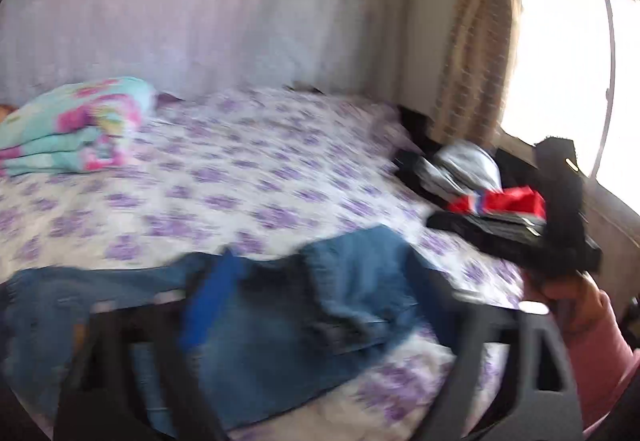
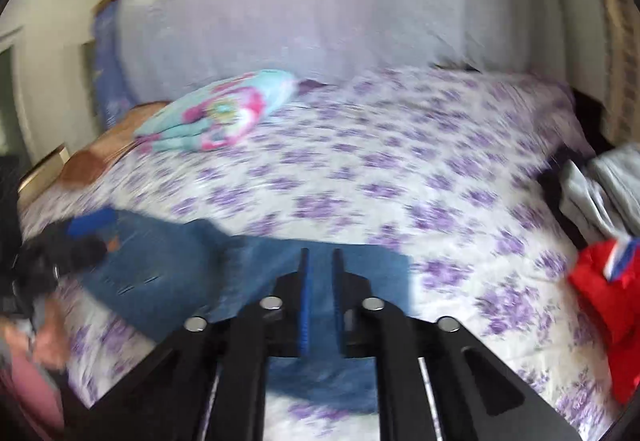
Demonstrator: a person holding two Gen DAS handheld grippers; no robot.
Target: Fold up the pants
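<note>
Blue jeans (image 1: 280, 305) lie crumpled on the purple-flowered bed sheet (image 1: 248, 181) near its front edge. In the left wrist view my left gripper (image 1: 256, 281) is badly blurred; denim bunches over a blue-padded finger (image 1: 212, 305), and whether the jaws are shut does not show. In the right wrist view the jeans (image 2: 168, 273) spread left and under my right gripper (image 2: 320, 261), which hovers just above the denim with its jaws a small gap apart and nothing between them. The left gripper shows at the far left (image 2: 60, 253), on the jeans.
A folded turquoise and pink blanket (image 1: 76, 125) lies at the back left of the bed. A pile of black, grey and red clothes (image 1: 492, 201) sits at the bed's right side by the window (image 1: 560, 61). A padded headboard (image 1: 192, 21) stands behind.
</note>
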